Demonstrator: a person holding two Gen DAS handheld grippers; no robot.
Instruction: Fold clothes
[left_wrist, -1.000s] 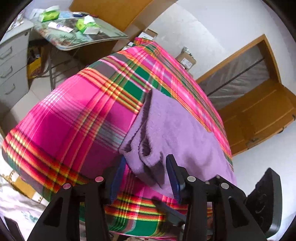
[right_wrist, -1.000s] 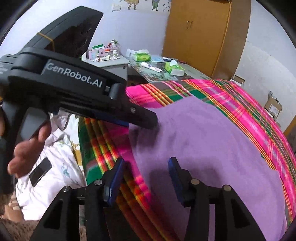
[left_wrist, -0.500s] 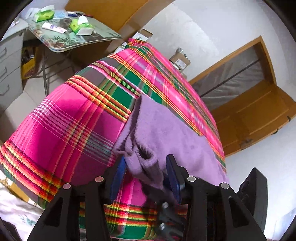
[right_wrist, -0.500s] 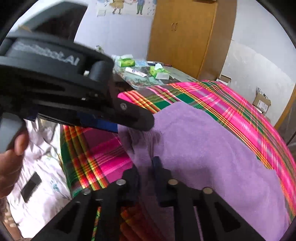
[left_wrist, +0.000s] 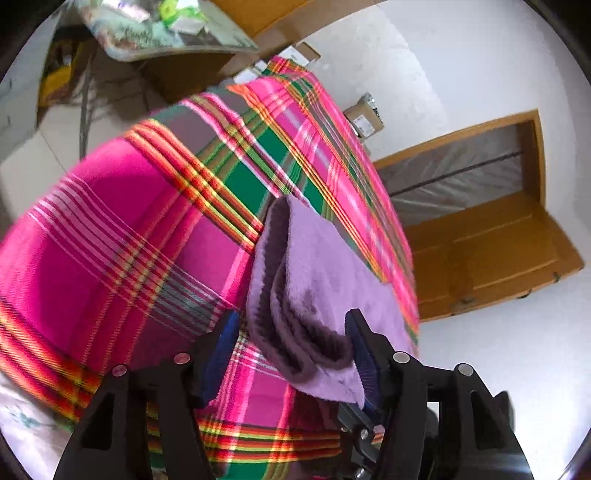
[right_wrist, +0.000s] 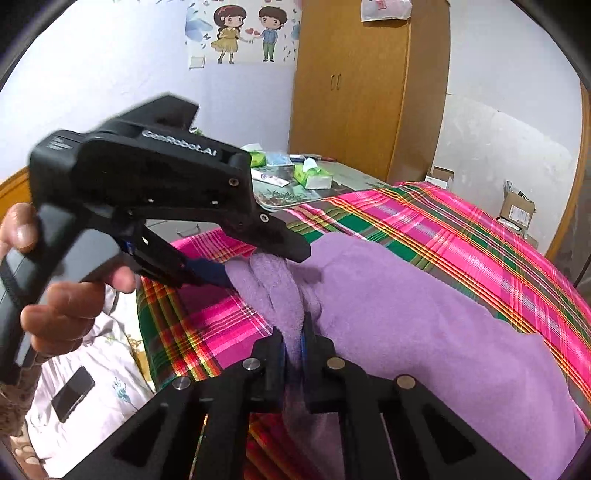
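A purple fleece garment (left_wrist: 325, 273) (right_wrist: 424, 332) lies on a bed covered by a pink, green and orange plaid spread (left_wrist: 110, 240) (right_wrist: 461, 240). Its near edge is bunched into upright folds. My right gripper (right_wrist: 293, 343) is shut on that bunched edge, with the cloth pinched between its blue pads. My left gripper (left_wrist: 290, 354) (right_wrist: 258, 266) is open, its fingers wide apart on either side of the same folds, just beyond the right gripper. A person's hand (right_wrist: 55, 306) holds the left gripper's handle.
A table (right_wrist: 280, 195) with tissue packs and small items stands beyond the bed's corner, next to a wooden wardrobe (right_wrist: 369, 92). A cardboard box (right_wrist: 517, 210) sits by the far wall. A phone (right_wrist: 72, 393) lies on white floral bedding at left. A wooden door (left_wrist: 480, 251) is at right.
My right gripper went from open to shut on the garment's near edge and has raised it into a ridge. The left gripper stayed open and moved in around the folds.
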